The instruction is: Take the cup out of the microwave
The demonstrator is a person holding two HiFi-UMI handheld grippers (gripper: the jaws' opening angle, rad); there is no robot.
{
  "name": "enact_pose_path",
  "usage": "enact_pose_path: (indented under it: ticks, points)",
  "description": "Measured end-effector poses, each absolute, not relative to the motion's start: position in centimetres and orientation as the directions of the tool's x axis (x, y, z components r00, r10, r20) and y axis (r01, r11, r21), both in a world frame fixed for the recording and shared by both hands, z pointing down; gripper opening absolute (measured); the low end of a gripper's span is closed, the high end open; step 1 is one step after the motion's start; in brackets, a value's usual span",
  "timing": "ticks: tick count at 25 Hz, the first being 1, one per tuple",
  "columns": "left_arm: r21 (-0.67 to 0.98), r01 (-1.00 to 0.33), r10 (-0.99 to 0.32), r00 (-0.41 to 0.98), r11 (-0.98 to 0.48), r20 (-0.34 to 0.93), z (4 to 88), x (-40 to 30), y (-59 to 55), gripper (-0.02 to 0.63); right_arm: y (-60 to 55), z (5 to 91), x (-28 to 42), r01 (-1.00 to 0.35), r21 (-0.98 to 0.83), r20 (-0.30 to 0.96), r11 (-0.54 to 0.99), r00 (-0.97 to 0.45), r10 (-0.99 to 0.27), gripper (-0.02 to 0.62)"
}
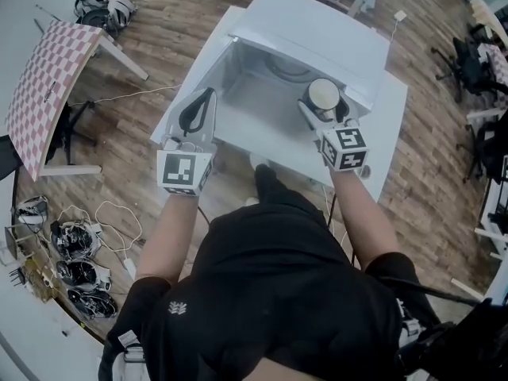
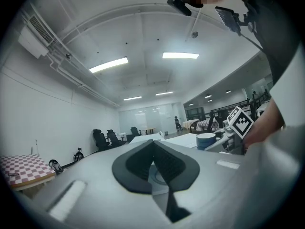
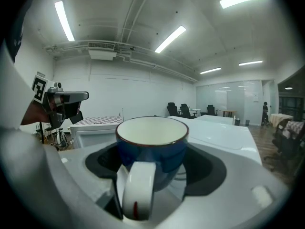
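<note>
- Cup [image 3: 151, 144]: round, glossy blue, white inside; sat clamped in R gripper [image 1: 324, 111] jaws.
- L gripper [image 2: 153, 147], cup's 9 o'clock: black pads [image 2: 133, 165] met, empty.
- Microwave [image 1: 313, 34]: white, boxy.

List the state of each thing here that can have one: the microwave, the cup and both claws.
Microwave: door open.
Cup: upright, empty, gripped.
Right claw: shut on the cup.
Left claw: shut, holding nothing.
</note>
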State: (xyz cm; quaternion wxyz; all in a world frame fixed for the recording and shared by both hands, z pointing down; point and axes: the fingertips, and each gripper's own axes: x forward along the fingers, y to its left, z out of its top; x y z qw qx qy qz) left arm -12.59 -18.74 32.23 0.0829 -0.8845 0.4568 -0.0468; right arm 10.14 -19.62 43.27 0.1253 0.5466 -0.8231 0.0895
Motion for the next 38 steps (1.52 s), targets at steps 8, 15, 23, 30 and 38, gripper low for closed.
enact_pose_path:
  ticks: [8,15,23,30,38]
  points:
    - [-0.189,-0.799,-0.810,0.585,-0.570,-0.029,29.4,-12.8,-19.9,0.007,-20.2,40.8,9.7,-0.910,-0.021,0.315,0.414,-0.399,-0.861,0.390]
    - [-0.208,-0.801,-0.813,0.581,-0.562,-0.041,27.0,-12.9,-21.0,0.006,-21.3,37.7,9.8,-0.907,-0.010,0.300,0.421,-0.404,-0.864,0.390]
    - [-0.222,-0.809,-0.821,0.568,-0.545,-0.055,24.5,-14.4,-22.9,0.006,-23.5,34.4,10.4,-0.913,-0.015,0.279,0.408,-0.396,-0.875,0.390]
    - [-0.213,-0.807,-0.817,0.573,-0.551,-0.059,23.6,-13.6,-24.8,0.006,-25.4,32.5,11.2,-0.914,-0.012,0.255,0.406,-0.395,-0.882,0.390]
    - [-0.209,-0.798,-0.809,0.586,-0.565,-0.053,24.0,-12.8,-25.2,0.006,-25.6,32.8,11.9,-0.919,-0.011,0.251,0.394,-0.384,-0.888,0.390]
